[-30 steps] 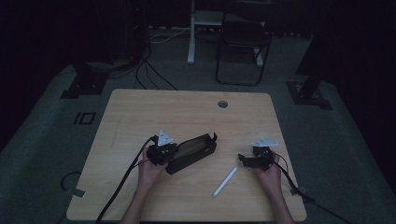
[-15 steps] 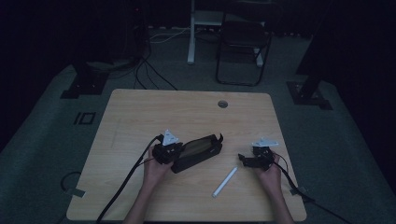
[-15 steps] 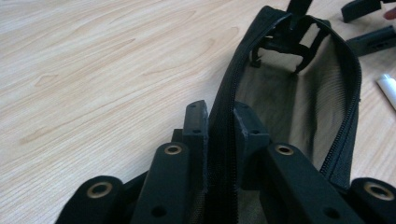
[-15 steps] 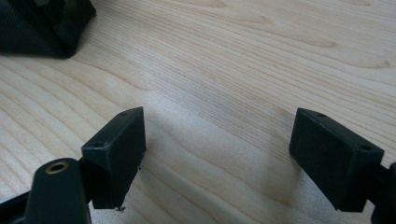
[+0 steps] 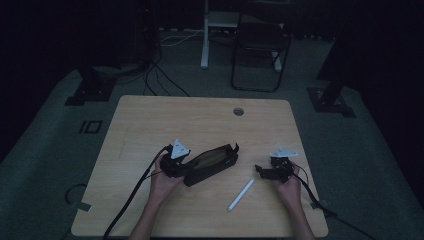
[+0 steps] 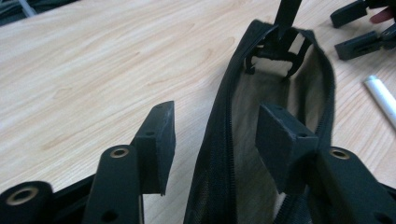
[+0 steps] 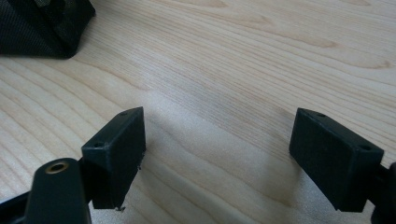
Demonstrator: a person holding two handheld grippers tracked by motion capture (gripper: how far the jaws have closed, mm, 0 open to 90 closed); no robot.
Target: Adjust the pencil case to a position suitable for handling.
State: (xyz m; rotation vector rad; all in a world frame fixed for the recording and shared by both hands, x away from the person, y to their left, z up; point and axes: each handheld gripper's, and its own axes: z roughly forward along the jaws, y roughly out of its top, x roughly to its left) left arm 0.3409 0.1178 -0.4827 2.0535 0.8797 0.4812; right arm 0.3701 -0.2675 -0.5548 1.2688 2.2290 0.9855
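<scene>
Left gripper (image 6: 215, 144) jaws straddle the mesh-like pouch's (image 5: 210, 164) zippered edge, seemingly unclamped; right gripper (image 7: 217, 158) jaws apart.

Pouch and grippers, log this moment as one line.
pouch: unzipped, on table | left gripper: open, straddling pouch wall | right gripper: open, empty | pen: loose on table

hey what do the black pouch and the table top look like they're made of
The pouch looks like woven black fabric, matte, with a zipper along its open mouth and a paler tan lining inside. The table top shows light wood grain with a smooth low sheen; whether solid wood or laminate, I can't tell.
</scene>
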